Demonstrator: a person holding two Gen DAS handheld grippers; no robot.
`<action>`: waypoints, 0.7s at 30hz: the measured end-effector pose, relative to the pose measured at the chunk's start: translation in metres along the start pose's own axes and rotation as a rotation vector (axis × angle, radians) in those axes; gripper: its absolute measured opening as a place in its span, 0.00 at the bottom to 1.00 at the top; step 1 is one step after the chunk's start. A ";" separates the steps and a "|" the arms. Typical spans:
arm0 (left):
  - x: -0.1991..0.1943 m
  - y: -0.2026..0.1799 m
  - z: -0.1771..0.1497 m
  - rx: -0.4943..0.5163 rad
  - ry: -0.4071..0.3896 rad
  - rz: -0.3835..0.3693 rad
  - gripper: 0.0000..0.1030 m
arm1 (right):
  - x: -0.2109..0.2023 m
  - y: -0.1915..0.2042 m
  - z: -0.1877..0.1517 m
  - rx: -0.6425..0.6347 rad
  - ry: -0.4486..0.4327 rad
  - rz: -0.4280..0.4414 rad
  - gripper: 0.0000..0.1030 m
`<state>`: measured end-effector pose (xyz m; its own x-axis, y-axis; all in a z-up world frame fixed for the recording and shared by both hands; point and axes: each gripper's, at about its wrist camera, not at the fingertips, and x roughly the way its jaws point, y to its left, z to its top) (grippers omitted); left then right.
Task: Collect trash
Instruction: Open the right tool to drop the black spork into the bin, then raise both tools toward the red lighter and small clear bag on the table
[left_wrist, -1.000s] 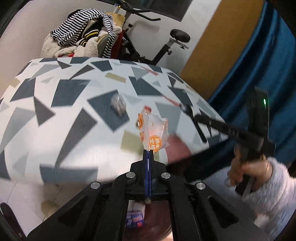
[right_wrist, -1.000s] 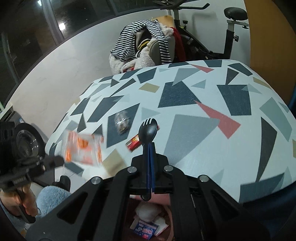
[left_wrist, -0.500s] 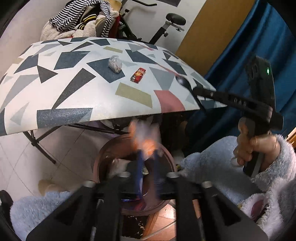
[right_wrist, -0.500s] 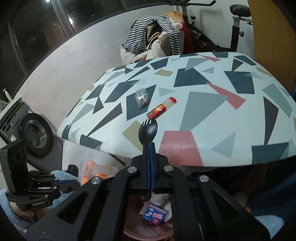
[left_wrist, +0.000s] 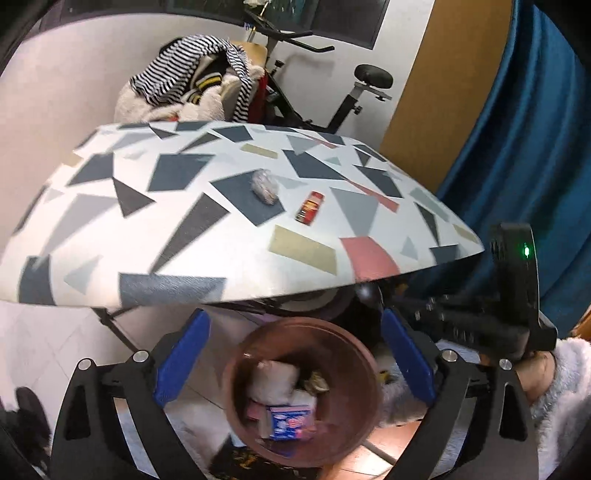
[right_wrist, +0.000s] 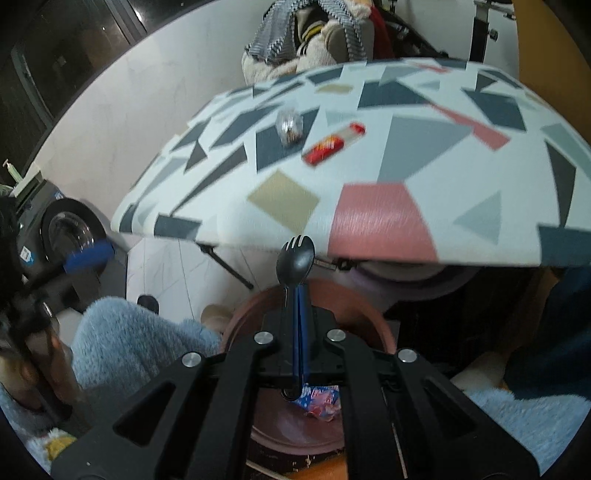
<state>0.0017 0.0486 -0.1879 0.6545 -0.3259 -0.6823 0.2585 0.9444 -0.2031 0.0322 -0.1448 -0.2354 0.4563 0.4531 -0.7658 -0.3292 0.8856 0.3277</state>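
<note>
1. Trash on the table (left_wrist: 110, 236): crumpled clear wrapper (left_wrist: 264, 186) and red packet (left_wrist: 310, 212), lying near each other at mid-table, packet at 4 o'clock of the wrapper.
2. Bin (left_wrist: 354, 354): brown, round, on the floor under the table's near edge. Holds a white wrapper (left_wrist: 275, 380) and a blue-and-white packet (left_wrist: 290, 422), packet at 6 o'clock of the wrapper.
3. Left tongs (left_wrist: 293, 360): jaws opening, blue pads (left_wrist: 183, 360) wide apart, nothing between them. Bin mouth sits directly below the gap.
4. Right tongs (right_wrist: 298, 295): together, clamped on a black spork (right_wrist: 296, 254). Spork head points to 12 o'clock, in front of the table edge, above the bin.
5. Left wrist view: right tongs come in from 3 o'clock, held by a hand (left_wrist: 532, 373) in a fluffy pale sleeve (left_wrist: 565, 391).
</note>
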 end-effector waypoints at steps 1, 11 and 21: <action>0.000 0.001 0.001 0.005 -0.002 0.008 0.90 | 0.008 0.001 -0.006 0.000 0.027 -0.001 0.05; -0.001 0.009 0.007 -0.002 -0.018 0.048 0.91 | 0.039 -0.006 -0.030 0.033 0.149 -0.017 0.05; -0.001 0.009 0.014 0.007 -0.038 0.063 0.91 | 0.045 -0.013 -0.033 0.060 0.182 -0.115 0.53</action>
<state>0.0130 0.0569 -0.1791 0.6960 -0.2674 -0.6664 0.2207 0.9628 -0.1558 0.0295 -0.1398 -0.2928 0.3295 0.3271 -0.8857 -0.2310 0.9375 0.2603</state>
